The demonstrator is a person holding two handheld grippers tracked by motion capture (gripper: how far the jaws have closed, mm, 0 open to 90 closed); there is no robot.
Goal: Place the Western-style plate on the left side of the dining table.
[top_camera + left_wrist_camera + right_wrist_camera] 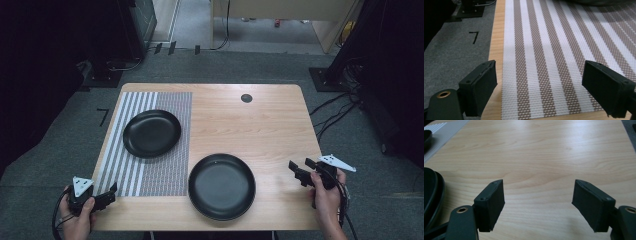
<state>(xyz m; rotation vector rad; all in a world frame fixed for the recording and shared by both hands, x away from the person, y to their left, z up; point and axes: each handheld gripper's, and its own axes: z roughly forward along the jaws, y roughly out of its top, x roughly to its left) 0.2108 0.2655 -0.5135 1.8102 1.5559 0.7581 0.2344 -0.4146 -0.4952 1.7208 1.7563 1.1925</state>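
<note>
Near black plate [221, 186] sits upright, hollow up, on bare wood [260, 120] at near edge, centre; round, so no long axis. Far plate [152, 133] lies on striped mat [131, 170], far-left. Right gripper [299, 170] just right of near plate, jaws wide, empty, pointing left. Left gripper [109, 195] at mat's near-left corner, jaws apart, nothing held.

Black plates [152, 133], striped brown-white mat [145, 170]

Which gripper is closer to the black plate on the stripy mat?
Left. The left gripper hangs at the near corner of the striped mat holding that plate. The right gripper is across the table, beyond the nearer plate.
</note>
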